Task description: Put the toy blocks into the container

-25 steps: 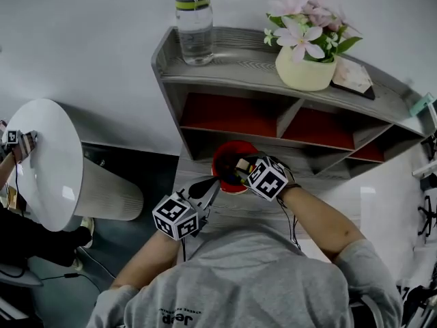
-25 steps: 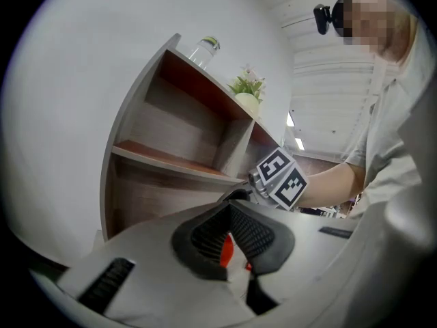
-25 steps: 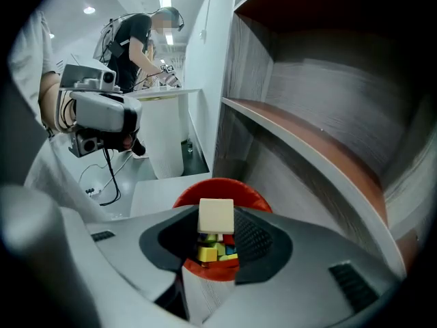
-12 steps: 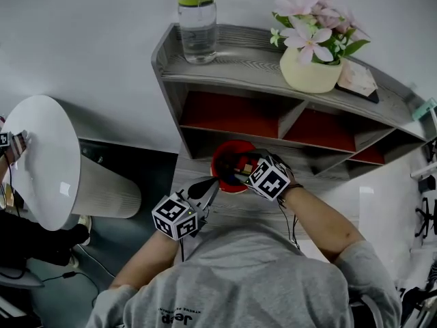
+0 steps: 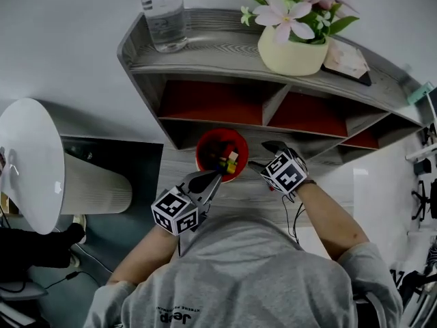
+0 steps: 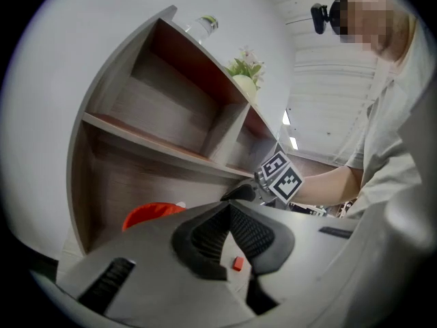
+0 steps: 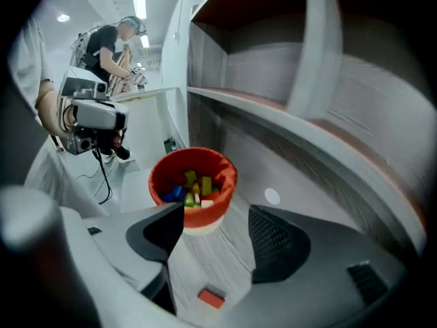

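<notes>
Item one, the container (image 5: 220,154): a red tub, upright on the bench (image 7: 205,255), just in front of the lowest opening of the shelf unit (image 5: 273,80). Contents: toy blocks (image 7: 193,186) in yellow, green, blue and red, heaped in the bottom; I count several but cannot give a figure. Item two, outstanding: one red block (image 7: 211,297), flat on the bench, apart from the container and nearer to me, and seen in both gripper views. I find no other loose block in any view, though my grippers and arms hide part of the bench from the head view. Item three, right claw (image 5: 265,156): beside the container on its right, angled down, jaws wide apart after just opening, nothing between the pads. Item four, left claw (image 5: 217,176): near the container's front rim, roughly level, jaws closed tip to tip and holding nothing. Surroundings: water bottle (image 5: 162,12) and flower pot (image 5: 292,50) on the shelf top, not part of the job. Assessment: nearly complete; by my judgement only the red block is left to pick up and drop in.
</notes>
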`<state>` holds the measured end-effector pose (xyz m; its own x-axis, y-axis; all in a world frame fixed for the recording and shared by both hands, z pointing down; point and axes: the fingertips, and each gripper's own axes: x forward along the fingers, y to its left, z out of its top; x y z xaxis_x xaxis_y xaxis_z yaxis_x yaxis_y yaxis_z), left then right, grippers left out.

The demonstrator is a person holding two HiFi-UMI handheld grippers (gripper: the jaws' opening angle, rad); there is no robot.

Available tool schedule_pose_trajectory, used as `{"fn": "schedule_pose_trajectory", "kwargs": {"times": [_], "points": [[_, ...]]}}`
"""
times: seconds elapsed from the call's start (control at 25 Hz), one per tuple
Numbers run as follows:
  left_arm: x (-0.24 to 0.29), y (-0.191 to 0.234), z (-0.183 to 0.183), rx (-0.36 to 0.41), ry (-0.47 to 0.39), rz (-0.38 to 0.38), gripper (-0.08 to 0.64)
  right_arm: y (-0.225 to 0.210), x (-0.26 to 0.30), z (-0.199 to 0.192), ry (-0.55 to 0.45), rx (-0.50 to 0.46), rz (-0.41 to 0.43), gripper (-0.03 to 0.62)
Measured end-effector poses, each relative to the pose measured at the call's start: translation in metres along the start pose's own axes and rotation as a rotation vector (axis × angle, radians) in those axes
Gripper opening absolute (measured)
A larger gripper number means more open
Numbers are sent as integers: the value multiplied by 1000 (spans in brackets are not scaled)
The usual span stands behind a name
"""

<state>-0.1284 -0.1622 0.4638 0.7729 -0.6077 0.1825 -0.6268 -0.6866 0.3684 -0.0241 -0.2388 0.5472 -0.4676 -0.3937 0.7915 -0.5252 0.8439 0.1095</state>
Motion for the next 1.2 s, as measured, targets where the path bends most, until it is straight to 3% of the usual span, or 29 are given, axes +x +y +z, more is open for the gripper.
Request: {"fn": "schedule_pose_trajectory", "kwargs": {"times": [0.24, 0.4, 0.48, 0.8, 0.96, 1.2], "points": [[57, -34, -38, -19, 85, -82, 9, -23, 6, -116, 148, 65, -7, 319], [97, -57, -71, -45, 154, -118, 9, -14, 23, -180, 218, 89, 53, 319], [113, -67, -88, -52, 187, -130, 9, -5, 33, -201, 236, 53, 93, 318], [141, -81, -138, -91, 258, -105, 9, 24, 75, -245, 243, -258, 210, 308], [140, -83, -154, -120, 267, -75, 9, 22, 88, -261, 263, -309, 225, 271], [135, -89, -166, -146, 267, -53, 9, 24, 92, -271, 259, -324, 253, 162]]}}
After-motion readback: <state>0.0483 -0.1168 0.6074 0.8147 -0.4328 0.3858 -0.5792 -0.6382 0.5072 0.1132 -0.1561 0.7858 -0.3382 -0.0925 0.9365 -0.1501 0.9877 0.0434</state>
